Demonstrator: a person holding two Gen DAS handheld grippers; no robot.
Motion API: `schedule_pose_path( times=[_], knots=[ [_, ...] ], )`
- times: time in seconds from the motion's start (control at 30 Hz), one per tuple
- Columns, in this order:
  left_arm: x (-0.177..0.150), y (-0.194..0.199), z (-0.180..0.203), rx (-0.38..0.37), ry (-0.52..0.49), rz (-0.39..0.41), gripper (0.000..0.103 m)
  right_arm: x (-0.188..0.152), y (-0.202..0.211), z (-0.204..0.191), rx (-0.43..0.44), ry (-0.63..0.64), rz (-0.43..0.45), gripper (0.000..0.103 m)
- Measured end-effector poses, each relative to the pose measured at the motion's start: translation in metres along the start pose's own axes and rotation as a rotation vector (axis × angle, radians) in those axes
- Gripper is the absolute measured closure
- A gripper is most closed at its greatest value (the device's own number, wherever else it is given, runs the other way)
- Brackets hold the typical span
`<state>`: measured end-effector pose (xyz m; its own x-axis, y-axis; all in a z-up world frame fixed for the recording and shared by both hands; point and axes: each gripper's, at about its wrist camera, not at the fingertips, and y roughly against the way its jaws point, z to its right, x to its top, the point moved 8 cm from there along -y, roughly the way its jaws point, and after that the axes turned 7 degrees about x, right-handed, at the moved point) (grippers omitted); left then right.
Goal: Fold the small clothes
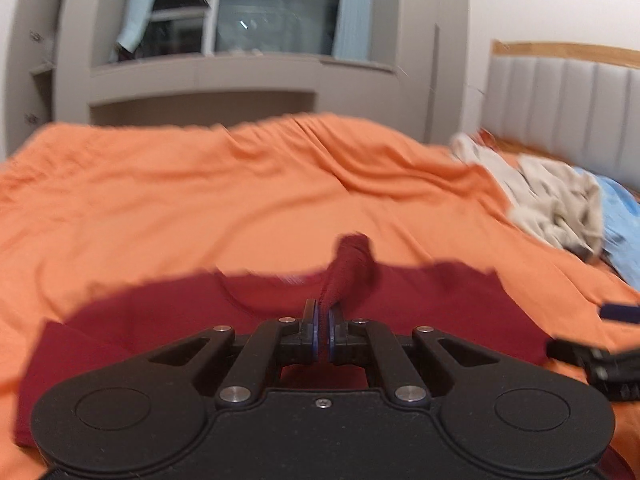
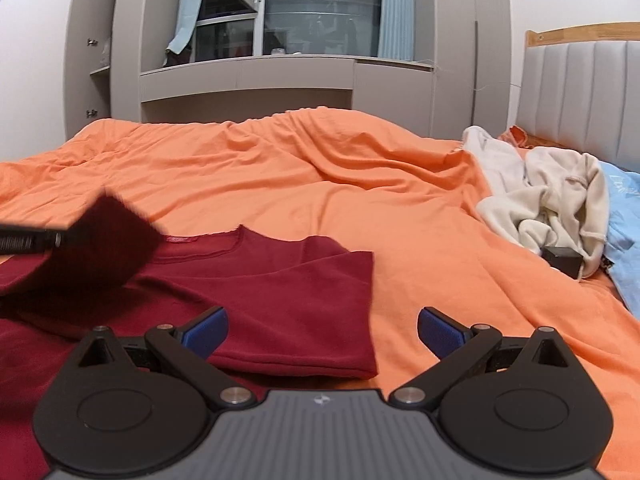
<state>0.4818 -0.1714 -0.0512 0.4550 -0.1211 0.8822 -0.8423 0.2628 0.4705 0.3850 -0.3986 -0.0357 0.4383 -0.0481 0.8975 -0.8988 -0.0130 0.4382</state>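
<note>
Jaws of the left gripper [image 1: 323,322] pinch a fold of the red shirt [image 2: 280,292]. Right gripper [image 2: 322,334] jaws gape wide above the shirt's edge on the orange bed [image 2: 280,184].

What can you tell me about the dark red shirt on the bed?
The shirt is a dark red knit T-shirt with a round stitched neckline and a small label. It lies mostly flat on the orange bedsheet, its right sleeve already folded inward. The left hand-held gripper is shut on a bunched piece of its fabric and lifts that above the rest. The open right hand-held gripper touches nothing.
</note>
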Motion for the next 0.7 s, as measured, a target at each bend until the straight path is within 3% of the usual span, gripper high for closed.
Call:
schedule_pose_path(
  times=[0.13,0.23,0.33,0.4,0.6,0.7],
  knots=[
    [-0.018,-0.010,0.006,-0.055,0.020,-0.075,0.093,0.000,-0.003,0.011,-0.017,-0.041,-0.003,0.000],
    [-0.021,-0.012,0.005,-0.097,0.036,-0.117,0.083,-0.002,-0.006,0.015,-0.013,-0.066,-0.009,0.000],
    [-0.025,-0.011,0.006,-0.132,0.035,-0.149,0.064,-0.002,-0.008,0.015,0.008,-0.080,-0.007,0.000],
    [-0.025,-0.002,0.000,-0.138,0.037,-0.160,0.041,-0.002,-0.010,0.014,0.020,-0.085,-0.005,0.000],
    [-0.018,0.015,-0.022,-0.121,0.085,-0.154,0.014,-0.002,-0.015,0.007,0.085,-0.105,-0.002,0.000],
    [-0.013,0.026,-0.038,-0.106,0.106,-0.148,0.005,0.000,-0.015,-0.003,0.142,-0.118,0.006,0.000]
  ],
)
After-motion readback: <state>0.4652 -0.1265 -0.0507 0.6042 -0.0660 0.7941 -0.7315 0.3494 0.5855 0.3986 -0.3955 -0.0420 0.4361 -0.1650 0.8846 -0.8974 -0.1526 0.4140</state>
